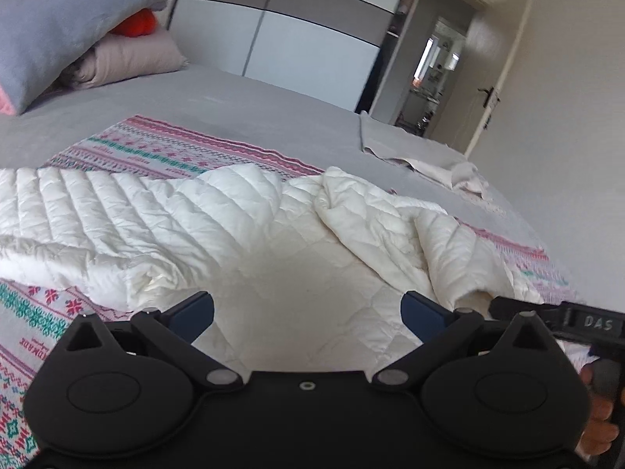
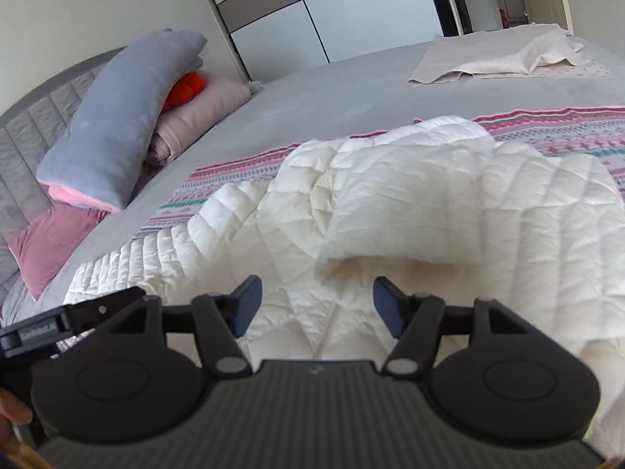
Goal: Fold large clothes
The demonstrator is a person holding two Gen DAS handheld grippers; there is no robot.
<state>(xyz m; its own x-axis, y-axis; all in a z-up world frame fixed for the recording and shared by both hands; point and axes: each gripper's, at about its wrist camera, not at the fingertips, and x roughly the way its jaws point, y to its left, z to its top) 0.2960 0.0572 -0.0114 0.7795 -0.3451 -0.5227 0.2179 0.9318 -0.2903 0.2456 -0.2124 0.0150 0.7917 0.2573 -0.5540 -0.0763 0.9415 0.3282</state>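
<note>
This is a bedroom in a home. A wide bed (image 2: 351, 74) with a grey sheet fills most of the room, and a padded grey headboard (image 2: 35, 136) stands at its end. Pillows (image 2: 117, 117) in grey, beige and pink are piled against it. Behind the bed stands a tall wardrobe (image 1: 312, 39) with white and grey sliding doors. An open door (image 1: 496, 90) in the plain wall leads to another lit room. A patterned blanket (image 1: 156, 148) and a white quilted garment (image 1: 195, 215) lie on the bed.
</note>
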